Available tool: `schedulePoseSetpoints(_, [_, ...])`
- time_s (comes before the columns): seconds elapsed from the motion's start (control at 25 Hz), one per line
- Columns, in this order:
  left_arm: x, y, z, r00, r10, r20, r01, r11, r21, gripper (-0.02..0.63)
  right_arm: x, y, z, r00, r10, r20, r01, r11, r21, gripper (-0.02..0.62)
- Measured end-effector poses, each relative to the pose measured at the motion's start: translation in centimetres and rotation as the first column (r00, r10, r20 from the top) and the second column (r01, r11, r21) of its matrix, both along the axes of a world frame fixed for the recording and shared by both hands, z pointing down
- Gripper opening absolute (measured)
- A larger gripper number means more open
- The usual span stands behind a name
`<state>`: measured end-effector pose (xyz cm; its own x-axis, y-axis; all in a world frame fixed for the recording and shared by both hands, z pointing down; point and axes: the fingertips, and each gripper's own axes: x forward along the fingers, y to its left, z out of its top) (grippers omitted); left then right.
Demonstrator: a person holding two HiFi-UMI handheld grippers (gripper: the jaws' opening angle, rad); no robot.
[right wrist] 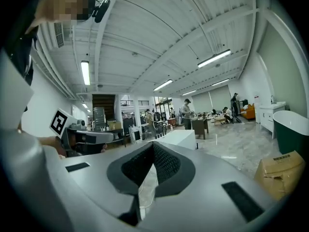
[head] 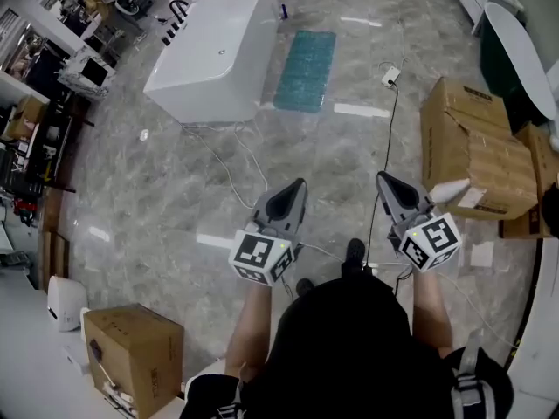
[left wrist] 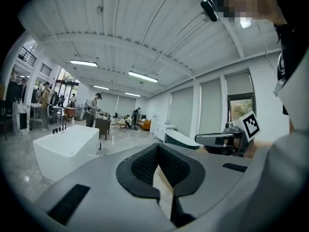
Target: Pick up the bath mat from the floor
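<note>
Showroom with a polished marble floor [head: 175, 190], seen steeply from above; a white tub [head: 218, 46] stands at upper left. The left gripper's pads [left wrist: 142, 166] meet at their tips with nothing between them, and the right gripper's pads [right wrist: 140, 166] are likewise closed and empty. Both tools are held near level at waist height. The left gripper [head: 290, 197] and right gripper [head: 395, 192] sit side by side, each with its marker cube [head: 260, 256] nearest the person's body. Beyond them a cable [head: 389, 129] trails across the floor, and boxes [head: 472, 151] are stacked to the right. The mat [head: 306, 70], teal and textured, lies flat just beside the tub's right flank, well apart from both grippers, so the task appears to be at the approach stage. To do the step well, the person should probably walk forward clear of the cable and stoop at the mat's near short end. The jaws should open before they descend. One jaw would then slide under an edge or corner, since a flat mat offers no raised part to pinch. A grip at each near corner would likely keep the limp mat from folding or dragging against the tub as it lifts.
</note>
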<state>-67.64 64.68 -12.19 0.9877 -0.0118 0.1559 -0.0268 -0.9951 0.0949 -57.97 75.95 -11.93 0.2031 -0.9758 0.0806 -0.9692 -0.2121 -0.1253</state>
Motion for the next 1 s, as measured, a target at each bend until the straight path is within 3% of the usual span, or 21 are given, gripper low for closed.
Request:
schedulePoseSetpoints(0.16, [4.5,-0.3,-0.1,0.999,-0.045,-0.006,0.045,0.999,0.002,0.011,4.7,-0.3,-0.2,0.999,-0.040,0.010,0.040,0.998,0.042,0.012])
schedulePoseSetpoints(0.56, [13.5,-2.1,1.4,0.994,-0.104,0.032,0.104,0.995,-0.002,0.011,13.6,-1.6,2.1,0.995,-0.089,0.050,0.088,0.996,0.020,0.012])
schedulePoseSetpoints(0.8, [17.8,-7.9,3.5,0.994,-0.097,0.049,0.099,0.994,-0.044,0.011,16.8,-6.4,4.0,0.993,-0.088,0.082,0.091,0.995,-0.037,0.012])
schedulePoseSetpoints(1.0, [24.0,-15.3,4.5,0.997,-0.073,0.024,0.074,0.997,-0.038,0.011,22.8,-12.5,4.0,0.998,-0.028,0.061,0.032,0.997,-0.072,0.012])
